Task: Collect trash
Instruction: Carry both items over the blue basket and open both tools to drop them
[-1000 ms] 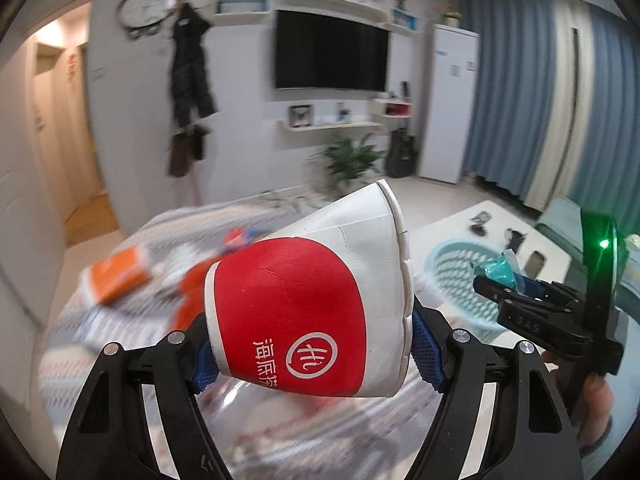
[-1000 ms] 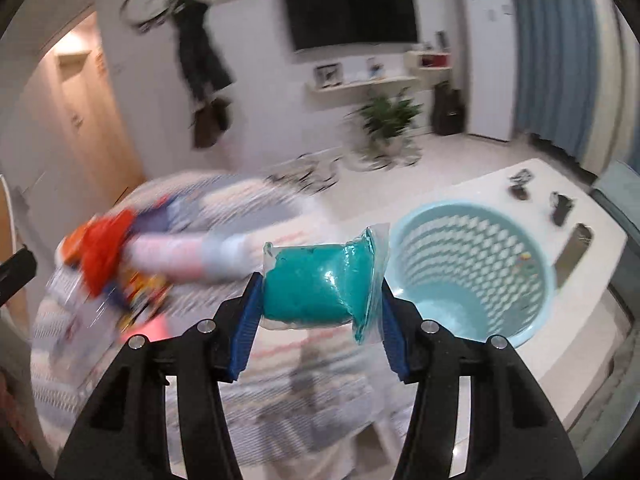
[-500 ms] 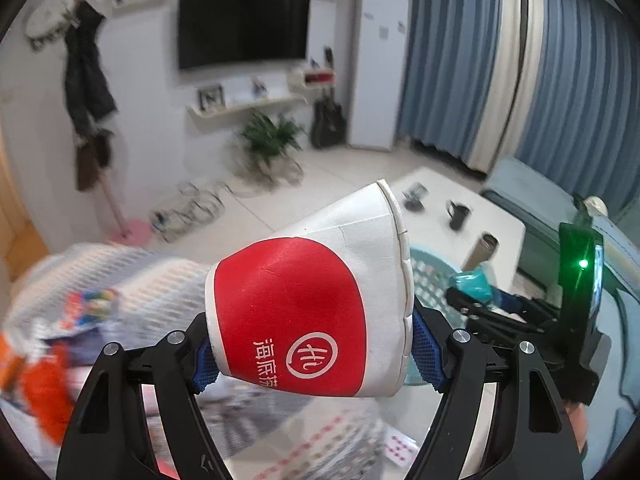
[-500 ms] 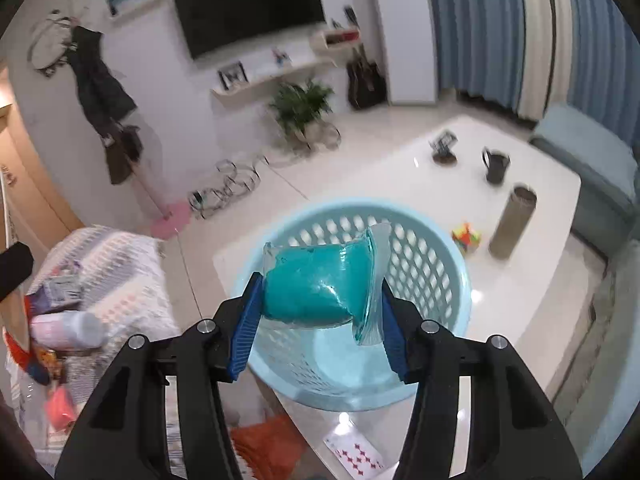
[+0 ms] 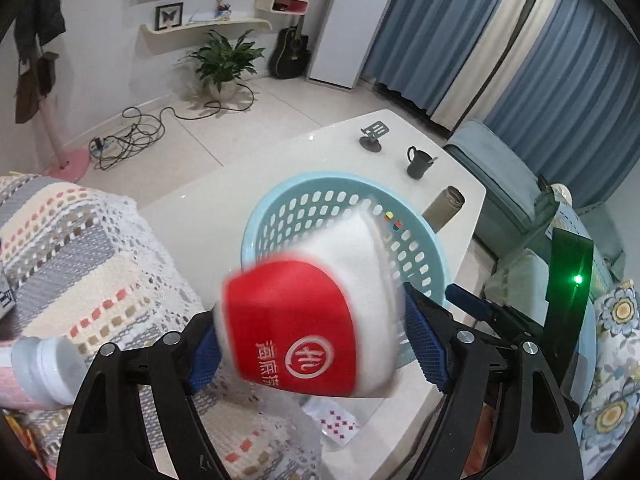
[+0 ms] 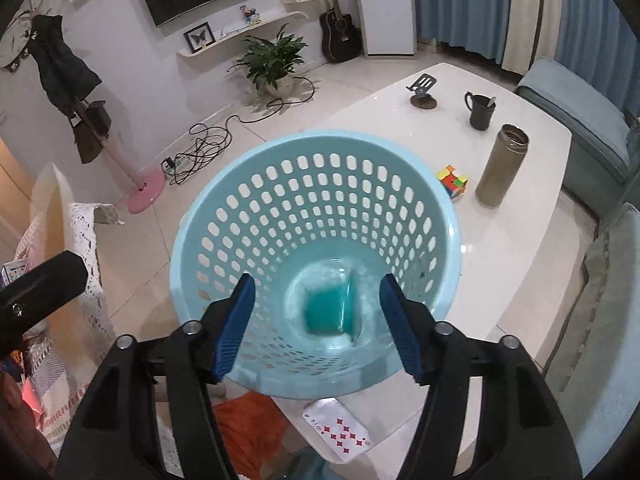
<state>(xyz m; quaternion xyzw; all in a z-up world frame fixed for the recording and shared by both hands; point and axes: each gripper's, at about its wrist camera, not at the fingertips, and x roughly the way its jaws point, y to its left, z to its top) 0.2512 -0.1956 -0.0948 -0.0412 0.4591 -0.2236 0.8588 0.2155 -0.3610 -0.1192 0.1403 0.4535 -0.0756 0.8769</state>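
A red and white paper cup (image 5: 308, 320), blurred and lying on its side, fills the lower centre of the left wrist view. It sits between the blue pads of the left gripper (image 5: 316, 344); the left pad appears to touch it, but the blur hides whether the right pad does, so whether the cup is pinched cannot be told. Behind the cup, in the centre of the frame, stands a light blue perforated plastic basket (image 5: 280, 216) on a white table (image 5: 208, 208).

In the right wrist view the same basket (image 6: 224, 216) takes up the middle of the frame, seen from above. A teal packet in clear wrap (image 6: 330, 312) lies blurred at its bottom. The right gripper (image 6: 316, 320) hangs over the basket's near rim with its fingers spread wide and nothing between them.

On the table (image 6: 512, 240), to the right of the basket, stand a colourful puzzle cube (image 6: 453, 182), a tall grey flask (image 6: 502, 166), a dark mug (image 6: 481, 110) and a small phone stand (image 6: 424, 94). A playing card (image 6: 340, 432) lies at the bottom centre, just below the basket. A crocheted patterned blanket (image 5: 76, 240) covers the left side of the left wrist view, with a white bottle (image 5: 44, 368) at its lower left edge.
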